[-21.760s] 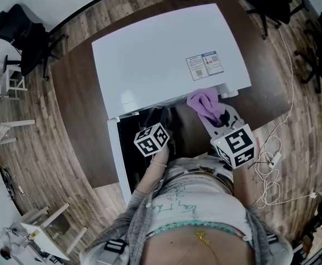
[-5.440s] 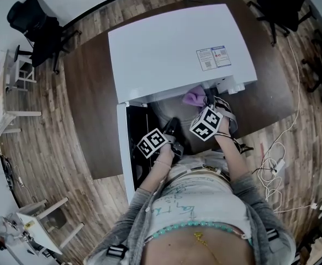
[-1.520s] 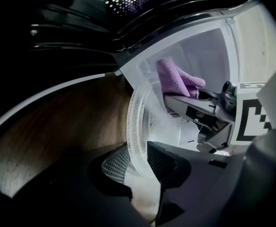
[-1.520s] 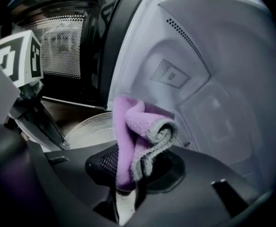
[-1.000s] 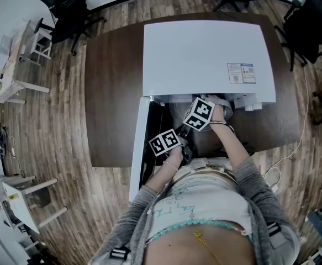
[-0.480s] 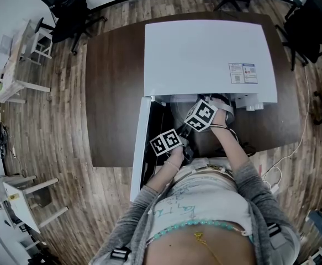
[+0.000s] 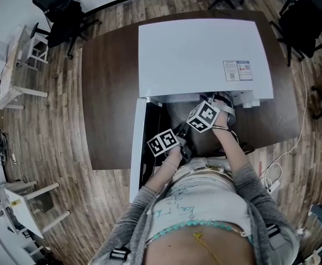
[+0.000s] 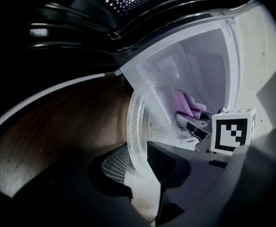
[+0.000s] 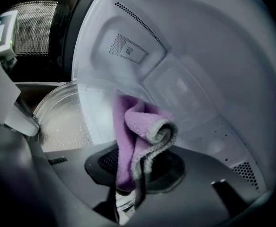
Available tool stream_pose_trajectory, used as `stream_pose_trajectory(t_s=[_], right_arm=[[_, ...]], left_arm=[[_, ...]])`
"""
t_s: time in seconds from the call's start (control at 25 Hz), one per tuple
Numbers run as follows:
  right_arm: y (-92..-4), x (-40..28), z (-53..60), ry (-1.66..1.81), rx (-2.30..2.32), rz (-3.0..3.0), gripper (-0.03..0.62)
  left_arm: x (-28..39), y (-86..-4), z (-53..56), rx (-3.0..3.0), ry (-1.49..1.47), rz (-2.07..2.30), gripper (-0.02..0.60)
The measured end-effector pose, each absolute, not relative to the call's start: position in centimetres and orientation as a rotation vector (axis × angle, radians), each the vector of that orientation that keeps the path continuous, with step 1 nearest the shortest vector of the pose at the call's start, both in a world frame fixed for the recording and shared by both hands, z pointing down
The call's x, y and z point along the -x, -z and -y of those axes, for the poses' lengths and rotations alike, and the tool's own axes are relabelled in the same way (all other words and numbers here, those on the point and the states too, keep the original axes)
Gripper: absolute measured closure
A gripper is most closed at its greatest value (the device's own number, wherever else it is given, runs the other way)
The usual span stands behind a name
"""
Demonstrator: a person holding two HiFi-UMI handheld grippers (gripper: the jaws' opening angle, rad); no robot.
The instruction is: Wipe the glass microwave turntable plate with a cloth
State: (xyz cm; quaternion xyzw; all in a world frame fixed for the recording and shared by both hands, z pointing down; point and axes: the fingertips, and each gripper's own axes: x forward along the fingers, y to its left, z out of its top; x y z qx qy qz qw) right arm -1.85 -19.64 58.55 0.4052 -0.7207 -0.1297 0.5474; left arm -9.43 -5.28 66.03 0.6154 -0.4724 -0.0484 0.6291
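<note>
Broadly, a dark brown table is seen on a wooden floor, and a white microwave is set on it. Its door is swung open at the near left. The glass plate is held on edge at the near side of the oven's open mouth. Its rim is clamped between the partly closed fingers of the left gripper. A folded purple cloth is pinched between the fingers of the right gripper, which are closed tight on it. The cloth is held at the plate's right face and shows through the glass in the left gripper view. Whether cloth and glass are touching cannot be told. The grippers are close together, the right one farther in.
</note>
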Motion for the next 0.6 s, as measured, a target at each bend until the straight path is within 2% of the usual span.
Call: stream_pose_trajectory(t_s=[0.6], right_arm=[[-59.7,-1.2,17.6,0.233,-1.0,1.681,0.482]], left_arm=[[9.5,-66.1,5.3,-1.406,0.109,1.085,0.457]])
